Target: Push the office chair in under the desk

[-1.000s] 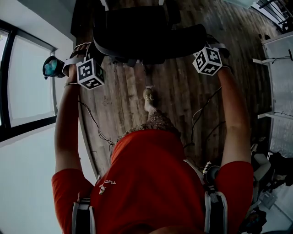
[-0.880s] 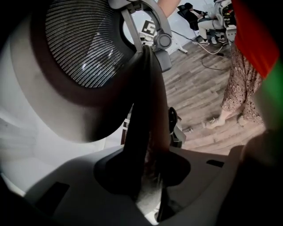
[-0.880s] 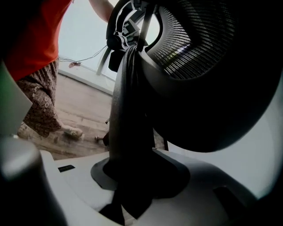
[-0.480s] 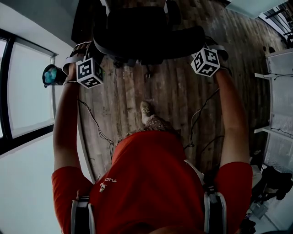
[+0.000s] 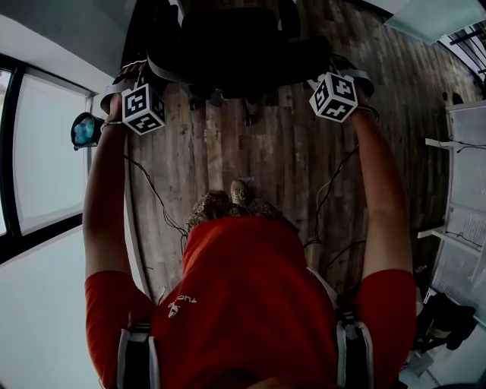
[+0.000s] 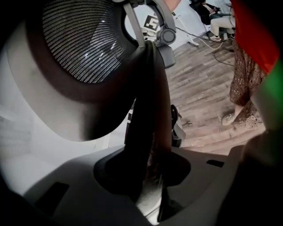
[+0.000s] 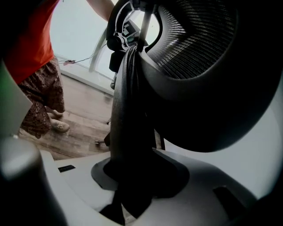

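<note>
The black office chair (image 5: 235, 45) stands at the top of the head view with its mesh backrest toward me. My left gripper (image 5: 137, 85) is at the backrest's left edge and my right gripper (image 5: 336, 72) at its right edge. In the left gripper view the dark backrest rim (image 6: 148, 110) runs down between the jaws of the left gripper (image 6: 148, 194), which is shut on it. In the right gripper view the same kind of rim (image 7: 128, 110) sits clamped in the right gripper (image 7: 132, 190). A pale surface (image 5: 76, 23) at the top left may be the desk.
Cables (image 5: 156, 201) trail over the wooden floor (image 5: 288, 175) behind the chair. My foot (image 5: 239, 194) stands mid-floor. A black-framed window (image 5: 38, 152) lines the left side and white racks (image 5: 463, 175) the right. The chair's base and castors (image 5: 216, 97) show under the seat.
The chair and both grippers have shifted up the head view, away from me. I have stepped forward after it, with my foot drawn nearer my body in the frame.
</note>
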`<state>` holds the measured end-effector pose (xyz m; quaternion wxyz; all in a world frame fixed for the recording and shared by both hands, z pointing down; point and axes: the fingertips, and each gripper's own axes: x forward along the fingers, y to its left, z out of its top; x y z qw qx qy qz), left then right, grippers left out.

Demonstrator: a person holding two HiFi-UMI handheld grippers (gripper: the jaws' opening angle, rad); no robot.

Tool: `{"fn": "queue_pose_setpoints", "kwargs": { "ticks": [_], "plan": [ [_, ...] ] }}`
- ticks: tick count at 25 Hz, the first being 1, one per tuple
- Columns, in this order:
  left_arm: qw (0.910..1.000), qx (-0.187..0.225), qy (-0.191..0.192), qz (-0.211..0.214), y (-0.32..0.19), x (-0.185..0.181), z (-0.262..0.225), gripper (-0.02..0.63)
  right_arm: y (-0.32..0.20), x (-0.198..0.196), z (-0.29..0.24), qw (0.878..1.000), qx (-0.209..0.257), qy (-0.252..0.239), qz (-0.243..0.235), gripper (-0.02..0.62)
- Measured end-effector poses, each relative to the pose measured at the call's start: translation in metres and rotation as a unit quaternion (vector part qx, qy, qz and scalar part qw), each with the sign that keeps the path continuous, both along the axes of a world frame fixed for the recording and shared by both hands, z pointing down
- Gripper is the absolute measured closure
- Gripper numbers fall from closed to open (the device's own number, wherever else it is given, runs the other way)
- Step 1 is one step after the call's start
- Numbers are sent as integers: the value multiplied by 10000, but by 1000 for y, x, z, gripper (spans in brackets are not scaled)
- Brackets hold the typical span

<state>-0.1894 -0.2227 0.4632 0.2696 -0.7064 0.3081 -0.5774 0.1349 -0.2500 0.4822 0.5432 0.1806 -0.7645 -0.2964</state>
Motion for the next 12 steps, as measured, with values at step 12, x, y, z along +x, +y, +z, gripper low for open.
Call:
{"fn": "queue_pose_setpoints", "kwargs": {
  "ticks": [12],
  "plan": [
    [10000, 76, 35, -49, -91, -17, -2, 471, -86, -16, -1, 10000, 1, 15, 52, 448]
  ]
}}
